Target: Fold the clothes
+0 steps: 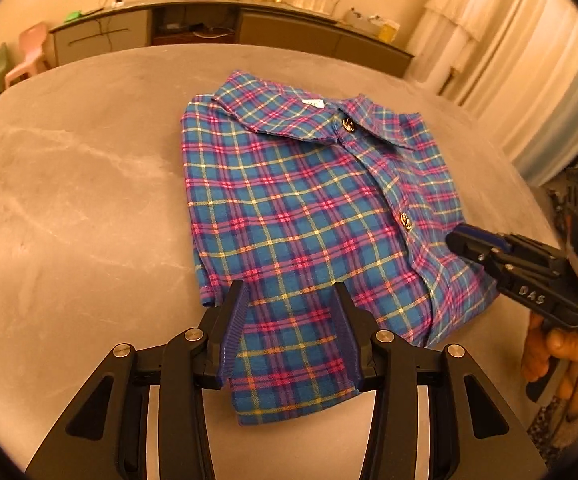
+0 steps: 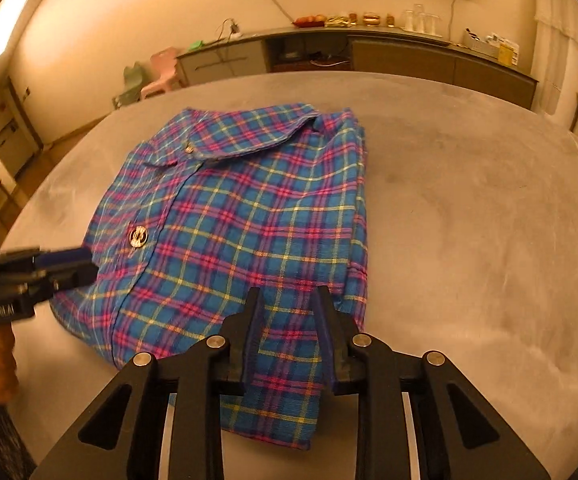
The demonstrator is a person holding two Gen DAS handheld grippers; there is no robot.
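A blue, pink and yellow plaid shirt point(image 1: 309, 200) lies folded into a rectangle on the grey table, collar at the far end, gold buttons showing. It fills the middle of the right wrist view point(image 2: 241, 220) too. My left gripper point(image 1: 291, 292) is open over the shirt's near left corner, with a flap of cloth lying between its fingers. My right gripper point(image 2: 289, 298) is open over the near right corner, a cloth flap between its fingers as well. The right gripper also shows at the right of the left wrist view point(image 1: 465, 242).
The grey marble-look table point(image 1: 69, 200) extends left and beyond the shirt. A long sideboard point(image 1: 209, 28) with fruit, glasses and boxes stands against the back wall. Small plastic chairs point(image 1: 29, 56) stand at the far left. Curtains point(image 1: 529, 80) hang at the right.
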